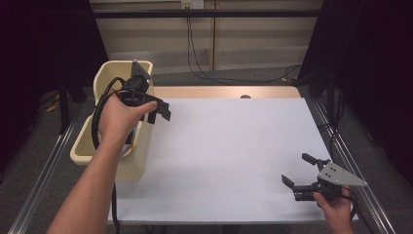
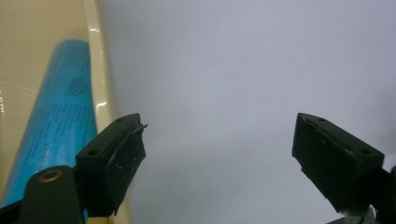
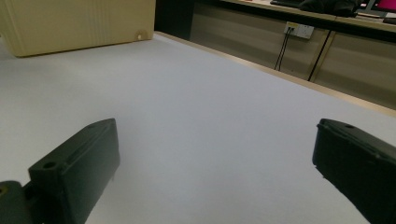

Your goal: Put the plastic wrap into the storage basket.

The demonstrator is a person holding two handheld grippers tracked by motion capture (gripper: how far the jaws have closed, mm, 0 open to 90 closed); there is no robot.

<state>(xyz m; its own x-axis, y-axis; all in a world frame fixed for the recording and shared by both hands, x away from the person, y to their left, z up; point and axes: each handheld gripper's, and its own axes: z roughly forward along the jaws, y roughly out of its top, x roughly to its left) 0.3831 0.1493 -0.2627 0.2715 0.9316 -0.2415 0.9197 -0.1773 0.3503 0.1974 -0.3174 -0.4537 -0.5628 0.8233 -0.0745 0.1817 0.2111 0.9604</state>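
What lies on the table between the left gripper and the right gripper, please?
Nothing: in the high view the white table top is bare from the left gripper by the beige bin to the right gripper.

Tube point(image 2: 53, 121) in bin point(image 1: 104, 73), bin at table's point(image 1: 234, 146) left edge.

the high view is dim at both sides, where the room falls to near black, while the white surface point(image 1: 234, 156) is evenly lit from above with soft, faint shadows. the left gripper view is blurred; a glare streak runs along the cream bin point(image 2: 100, 60) rim. the right gripper view has soft, out-of-focus foreground jaws.
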